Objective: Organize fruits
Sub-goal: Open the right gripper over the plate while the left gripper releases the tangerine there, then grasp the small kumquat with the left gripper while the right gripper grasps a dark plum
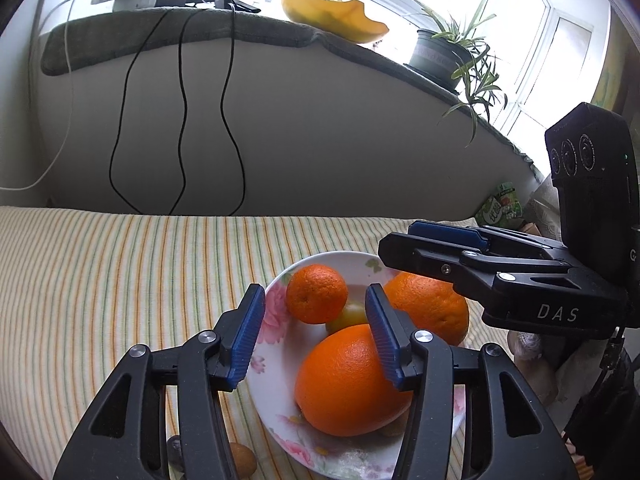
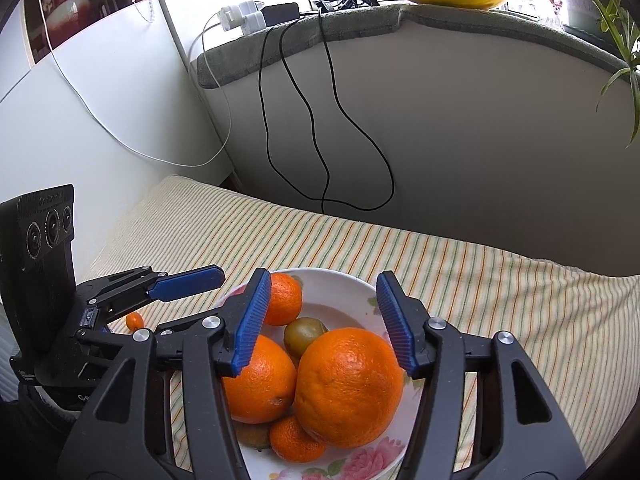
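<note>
Jaws apart — both above bowl [image 2: 360, 286]

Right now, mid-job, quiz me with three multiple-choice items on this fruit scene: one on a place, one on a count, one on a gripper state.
1. Where does the small loose orange fruit lie?
A. in the bowl
B. on the striped cloth beside the bowl
C. on the windowsill

2. How many large oranges are in the bowl?
A. two
B. five
C. none

3. What is the right gripper doing?
A. shut on an orange
B. open, holding nothing
C. clamped on the bowl's rim

Answers: 
1 B, it rests on the striped cloth under the left gripper.
2 A, two big ones show beside smaller fruit.
3 B, its jaws stand apart above the fruit.
</note>
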The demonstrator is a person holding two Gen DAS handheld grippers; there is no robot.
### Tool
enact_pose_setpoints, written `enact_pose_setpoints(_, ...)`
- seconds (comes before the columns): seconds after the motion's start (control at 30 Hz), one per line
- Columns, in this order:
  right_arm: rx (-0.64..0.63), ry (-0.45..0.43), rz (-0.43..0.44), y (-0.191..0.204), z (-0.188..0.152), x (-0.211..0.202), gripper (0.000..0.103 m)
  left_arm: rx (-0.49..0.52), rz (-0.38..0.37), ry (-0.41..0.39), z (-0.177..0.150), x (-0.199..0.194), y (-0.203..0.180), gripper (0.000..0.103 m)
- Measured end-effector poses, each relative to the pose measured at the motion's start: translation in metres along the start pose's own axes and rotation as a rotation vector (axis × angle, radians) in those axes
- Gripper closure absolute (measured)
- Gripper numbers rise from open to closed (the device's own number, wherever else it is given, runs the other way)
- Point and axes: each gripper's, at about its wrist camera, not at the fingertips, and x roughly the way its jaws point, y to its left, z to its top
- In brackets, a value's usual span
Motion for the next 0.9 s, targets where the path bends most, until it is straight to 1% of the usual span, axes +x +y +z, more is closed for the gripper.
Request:
enact_pose_setpoints(0.2,0.003,-0.015,-0.003,0.002,-0.003,-0.009,0.045,0.001,0.008,-0.011,-0.003,-0.01,-0.001,0.052)
enact_pose_setpoints(0.37,-0.009,-0.03,0.0,0.011,-0.005,-0.019,0.045,0.002,0.024,-0.028,-0.007,-0.026,0.003,0.052)
enact_pose_setpoints(0.67,-0.064,-0.049,0.035,0.046,-0.014,-0.036,0.045,-0.017,0.093,-0.061,-0.021,-0.062,0.025,0.052)
enact_pose_setpoints(0.9,-0.123,-0.027,0.09,0.081,-0.028,-0.034,0.045,-0.061,0.163,-0.077,-0.037,-0.091,0.055,0.052)
